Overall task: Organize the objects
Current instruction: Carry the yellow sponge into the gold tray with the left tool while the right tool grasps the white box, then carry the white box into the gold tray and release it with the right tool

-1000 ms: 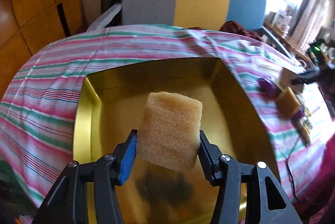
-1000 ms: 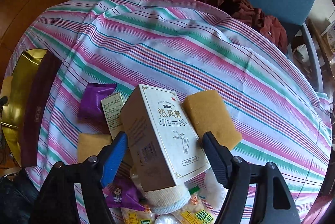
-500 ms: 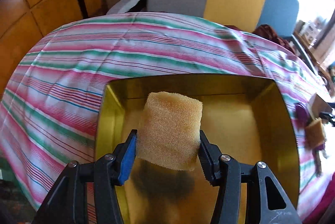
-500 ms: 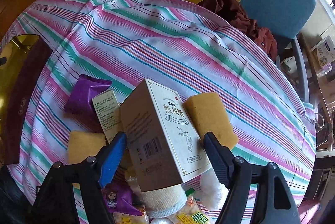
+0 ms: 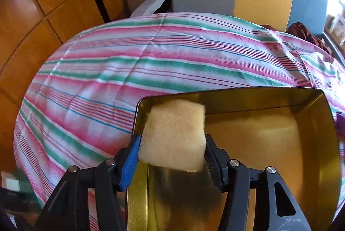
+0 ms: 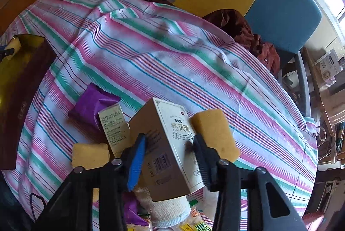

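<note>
**Sorting barely begun: one sponge over the tin, a box just seized**

Clearly, little has been put away so far. In the left wrist view the left gripper (image 5: 172, 147) is clamped on a yellow sponge (image 5: 173, 133), which is held above the upper left corner of the gold tin (image 5: 301, 144) at the lower right of the frame. No object is seen lying on the part of the tin's floor that shows, and the sponge has not been let go.

In the right wrist view the jaws of the right gripper (image 6: 169, 150) have just been closing, and the cream box (image 6: 166, 153) with printed characters is now pinched between the pads at the lower centre of the frame. Whether the box has been lifted clear of the pile cannot be told.

Much is judged to remain. Around the box, on the striped cloth (image 6: 172, 54), are seen a purple packet (image 6: 92, 105), a small leaflet box (image 6: 113, 127), a second sponge (image 6: 215, 133) to the right, a third sponge (image 6: 89, 155) to the left, and a white rolled cloth (image 6: 170, 211) with snack packets at the bottom edge. All of these lie outside the tin.
</note>
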Tool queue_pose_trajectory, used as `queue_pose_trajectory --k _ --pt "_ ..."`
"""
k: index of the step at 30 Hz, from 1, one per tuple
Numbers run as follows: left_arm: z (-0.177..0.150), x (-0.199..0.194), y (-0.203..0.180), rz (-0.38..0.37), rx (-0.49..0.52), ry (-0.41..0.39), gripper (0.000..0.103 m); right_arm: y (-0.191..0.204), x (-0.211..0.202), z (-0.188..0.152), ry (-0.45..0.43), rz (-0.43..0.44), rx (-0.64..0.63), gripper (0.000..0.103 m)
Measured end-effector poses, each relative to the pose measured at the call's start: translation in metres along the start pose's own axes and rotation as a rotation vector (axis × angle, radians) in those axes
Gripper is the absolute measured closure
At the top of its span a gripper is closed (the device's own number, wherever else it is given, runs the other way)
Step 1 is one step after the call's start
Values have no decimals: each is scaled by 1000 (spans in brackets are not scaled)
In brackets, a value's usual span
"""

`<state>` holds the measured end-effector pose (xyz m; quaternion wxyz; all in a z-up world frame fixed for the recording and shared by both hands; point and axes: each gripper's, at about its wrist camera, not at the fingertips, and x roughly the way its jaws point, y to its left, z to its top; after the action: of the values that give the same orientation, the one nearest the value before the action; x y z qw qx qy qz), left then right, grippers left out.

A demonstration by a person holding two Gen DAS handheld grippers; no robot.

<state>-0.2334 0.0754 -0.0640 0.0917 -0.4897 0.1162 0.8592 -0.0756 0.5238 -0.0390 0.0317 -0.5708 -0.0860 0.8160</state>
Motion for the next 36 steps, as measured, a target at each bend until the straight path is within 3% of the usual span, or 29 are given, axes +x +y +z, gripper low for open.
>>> queue_pose_trajectory --k 4,6,10,12,17,23,26,36 --pt "2 1 -4 13 24 -13 42 5 -3 2 11 -7 -17 70" --pt "0 -2 -5 3 23 -18 32 3 -3 3 15 -4 2 67" --pt "-5 -15 -8 -22 31 -52 23 2 2 2 51 -18 24 51" --pt "-7 -21 -11 -27 40 -63 20 4 3 0 65 -15 18 36" --pt "-13 -36 -13 -54 48 -85 19 4 10 -6 105 -50 14 29" --pt "-30 -63 -12 -88 47 -124 17 10 16 -11 125 -125 -39 30" --pt "-40 -80 -11 -125 25 -142 15 8 19 -12 124 -168 -30 39" --pt "-89 -116 12 -227 -118 -153 15 9 -18 -16 12 -234 20 52"
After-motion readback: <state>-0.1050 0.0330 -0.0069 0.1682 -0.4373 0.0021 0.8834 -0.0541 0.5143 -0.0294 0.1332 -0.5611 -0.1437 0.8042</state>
